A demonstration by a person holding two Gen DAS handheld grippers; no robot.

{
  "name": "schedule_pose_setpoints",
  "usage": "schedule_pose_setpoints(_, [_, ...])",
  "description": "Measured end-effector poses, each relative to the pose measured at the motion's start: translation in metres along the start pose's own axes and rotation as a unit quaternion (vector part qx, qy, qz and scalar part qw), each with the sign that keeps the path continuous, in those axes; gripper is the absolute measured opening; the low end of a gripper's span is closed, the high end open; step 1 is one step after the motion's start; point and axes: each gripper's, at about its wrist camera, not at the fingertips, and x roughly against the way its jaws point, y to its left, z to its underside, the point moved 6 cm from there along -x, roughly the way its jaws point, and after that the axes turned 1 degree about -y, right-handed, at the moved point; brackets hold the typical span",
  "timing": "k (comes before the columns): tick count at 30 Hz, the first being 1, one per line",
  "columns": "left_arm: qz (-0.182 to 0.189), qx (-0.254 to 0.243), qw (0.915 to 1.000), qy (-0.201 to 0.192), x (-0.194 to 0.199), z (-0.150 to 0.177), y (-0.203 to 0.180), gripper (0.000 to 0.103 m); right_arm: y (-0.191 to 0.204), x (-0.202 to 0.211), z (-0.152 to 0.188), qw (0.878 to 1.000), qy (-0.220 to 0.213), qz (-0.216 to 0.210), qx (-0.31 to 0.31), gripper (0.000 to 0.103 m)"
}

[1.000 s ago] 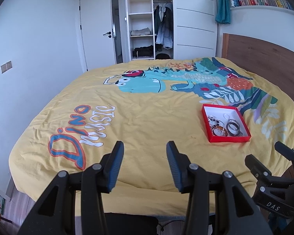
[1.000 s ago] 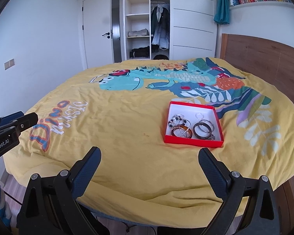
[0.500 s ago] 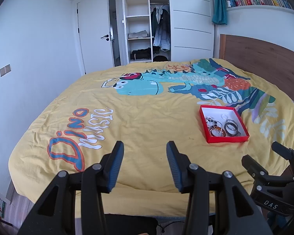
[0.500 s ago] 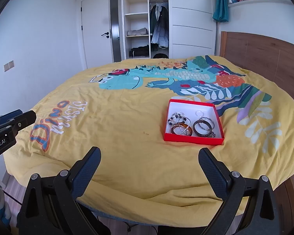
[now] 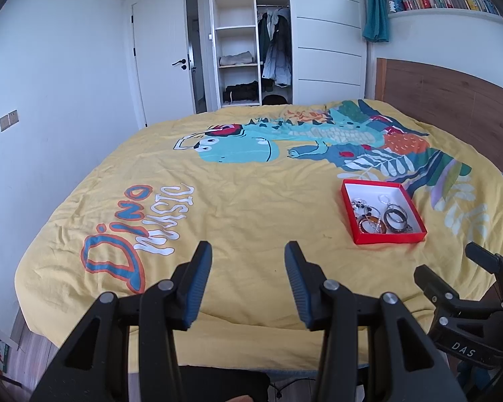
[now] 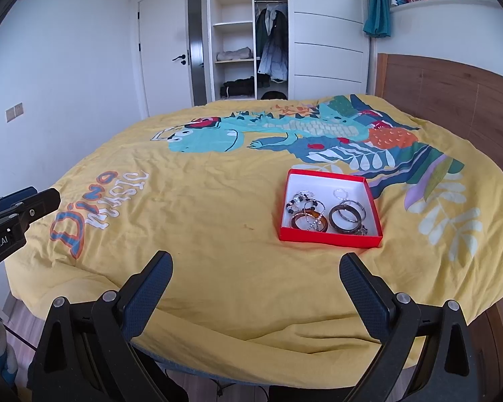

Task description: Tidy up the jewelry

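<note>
Right wrist view: tangled jewelry [image 6: 322, 212] in red box [image 6: 328, 238] blurs together.

Both wrist views face across the bed [image 5: 251, 201], sharing the red box [image 6: 330, 236].

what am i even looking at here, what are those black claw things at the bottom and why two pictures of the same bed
Those black claws are handheld grippers, one in each of a person's hands. Each carries a wide-angle camera looking along its two fingers, hence two pictures of one bed. One picture is from the left gripper, the other from the right gripper. Both are open and hold nothing, and each shows at the edge of the other's picture. On the yellow dinosaur bedspread sits a red box with a white inside. In it lie bangles, a beaded bracelet and some rings, a few overlapping. Nothing has been picked up yet.
</note>
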Motion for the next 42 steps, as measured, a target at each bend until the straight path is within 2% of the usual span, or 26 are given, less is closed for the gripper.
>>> schedule_pose_setpoints(42, [0.002, -0.003, 1.0, 0.005, -0.001, 0.006, -0.001, 0.043, -0.013, -0.003, 0.01, 1.0, 0.008, 0.002, -0.001, 0.099])
